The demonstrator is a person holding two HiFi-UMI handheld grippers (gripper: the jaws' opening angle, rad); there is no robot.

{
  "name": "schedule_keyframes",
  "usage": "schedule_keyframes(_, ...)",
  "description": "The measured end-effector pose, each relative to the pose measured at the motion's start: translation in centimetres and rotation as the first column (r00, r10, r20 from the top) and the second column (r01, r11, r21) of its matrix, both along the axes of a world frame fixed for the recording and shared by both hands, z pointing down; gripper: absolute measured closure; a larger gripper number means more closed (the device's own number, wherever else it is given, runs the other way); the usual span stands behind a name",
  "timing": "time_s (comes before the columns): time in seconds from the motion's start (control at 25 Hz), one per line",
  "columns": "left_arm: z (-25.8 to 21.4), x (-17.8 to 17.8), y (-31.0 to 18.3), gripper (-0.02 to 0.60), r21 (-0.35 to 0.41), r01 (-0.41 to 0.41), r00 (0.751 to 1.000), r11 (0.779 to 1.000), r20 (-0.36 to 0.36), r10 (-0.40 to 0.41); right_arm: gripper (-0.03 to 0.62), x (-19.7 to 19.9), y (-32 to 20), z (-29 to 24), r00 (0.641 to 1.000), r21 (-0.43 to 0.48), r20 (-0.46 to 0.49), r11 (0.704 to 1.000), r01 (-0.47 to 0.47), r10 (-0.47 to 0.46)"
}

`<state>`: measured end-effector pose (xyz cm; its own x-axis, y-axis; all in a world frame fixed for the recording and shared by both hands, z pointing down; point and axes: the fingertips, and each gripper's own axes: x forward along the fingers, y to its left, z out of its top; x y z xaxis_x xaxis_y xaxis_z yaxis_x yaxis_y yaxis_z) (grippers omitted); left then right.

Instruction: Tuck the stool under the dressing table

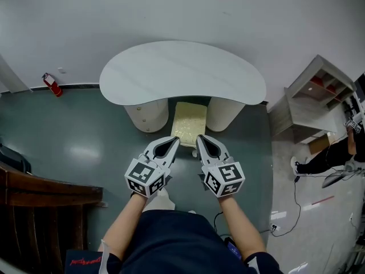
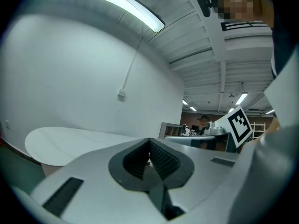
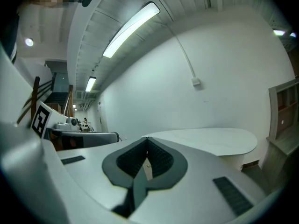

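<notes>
The white kidney-shaped dressing table [image 1: 182, 67] stands against the wall on two round pedestals. The stool [image 1: 190, 119], with a pale yellow cushion, sits between the pedestals, its far part hidden under the tabletop. My left gripper [image 1: 174, 140] and right gripper [image 1: 199, 138] are side by side at the stool's near edge, both shut with nothing between the jaws. Whether the tips touch the cushion I cannot tell. In the left gripper view, the left gripper [image 2: 149, 142] points over the tabletop [image 2: 70, 141]. In the right gripper view, the right gripper [image 3: 147, 141] points at the tabletop [image 3: 210, 141]. Neither gripper view shows the stool.
A red fire extinguisher [image 1: 52, 84] leans at the wall on the left. Dark wooden furniture [image 1: 45, 193] stands at the near left. A white shelf unit [image 1: 311, 96] is right of the table, with cables [image 1: 296, 210] on the floor and a person [image 1: 336, 153] beyond.
</notes>
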<state>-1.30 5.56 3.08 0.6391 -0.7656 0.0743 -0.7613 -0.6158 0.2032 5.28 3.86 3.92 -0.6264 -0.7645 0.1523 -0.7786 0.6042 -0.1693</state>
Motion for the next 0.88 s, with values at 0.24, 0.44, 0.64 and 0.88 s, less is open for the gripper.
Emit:
schedule_keyframes(0.24, -0.2, -1.9, -2.6, 0.568, -0.012, -0.031, 0.999, 0.999, -0.016, 0.03, 0.58, -1.6, -2.7, -0.2, 0.999, -0.015, -0.007, 0.999, -0.032, 0.032)
schedule_keyframes(0.44, 0.6, -3.5, -4.1, 0.568, -0.015, -0.082, 0.996, 0.997, -0.029, 0.081, 0.58, -3.5, -4.7, 0.5, 0.998, -0.029, -0.021, 0.998, -0.061, 0.06)
schedule_keyframes(0.64, 1.2, -4.2, -5.3, 0.568, -0.013, -0.128, 0.991, 0.992, -0.041, 0.127, 0.58, -4.7, -5.9, 1.5, 0.995, -0.045, -0.043, 0.995, -0.089, 0.087)
schedule_keyframes(0.88, 2.2, -4.6, -6.7, 0.568, -0.032, -0.157, 0.987, 0.987, -0.043, 0.155, 0.58, -4.6, -6.3, 2.8, 0.991, -0.076, -0.059, 0.989, -0.125, 0.12)
